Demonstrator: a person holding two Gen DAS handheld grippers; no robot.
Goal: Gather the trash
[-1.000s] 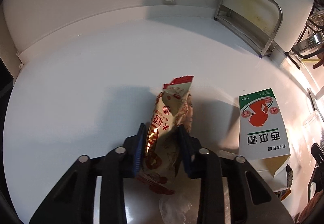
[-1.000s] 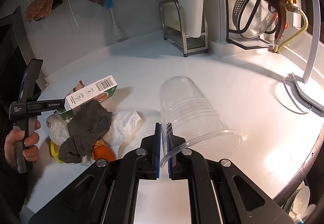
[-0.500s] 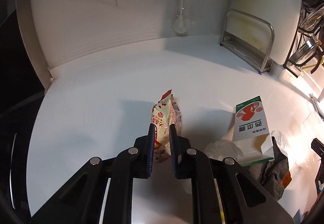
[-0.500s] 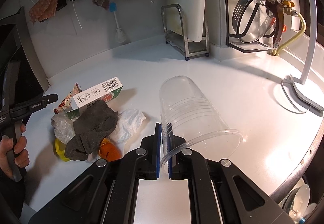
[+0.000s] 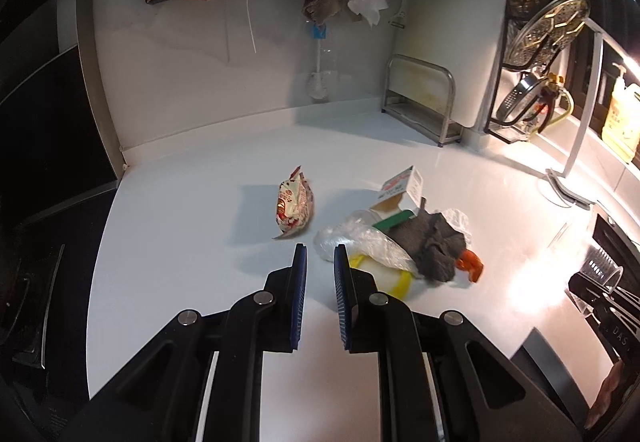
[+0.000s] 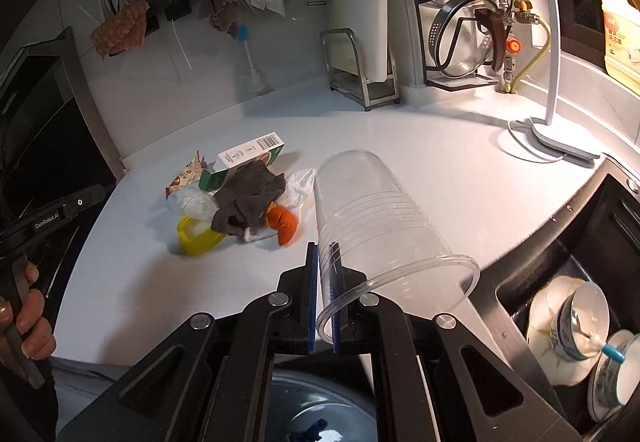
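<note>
A red-and-cream snack wrapper [image 5: 294, 207] lies on the white counter [image 5: 180, 242], apart from my left gripper [image 5: 320, 256], which is open and empty just short of it. Beside the wrapper is a trash pile: a green-and-white carton [image 5: 400, 188], a clear plastic bag [image 5: 360, 242], a grey rag [image 5: 434, 246], a yellow lid [image 5: 384, 278] and an orange scrap [image 5: 470, 266]. The pile also shows in the right wrist view, with the grey rag [image 6: 248, 198] on top. My right gripper [image 6: 325, 262] is shut on the rim of a clear plastic cup [image 6: 372, 218], held above the counter.
A steel rack [image 5: 424, 102] with a white board stands at the back. A pot-lid rack [image 6: 460, 38] and a white lamp [image 6: 556, 138] stand at the right. A sink with dishes [image 6: 576, 326] is at the lower right. A bin opening [image 6: 320, 406] is below my right gripper.
My left gripper let go of the snack wrapper, opened and pulled back; the wrapper now lies on the counter. My right gripper still holds the cup and has drawn back.
</note>
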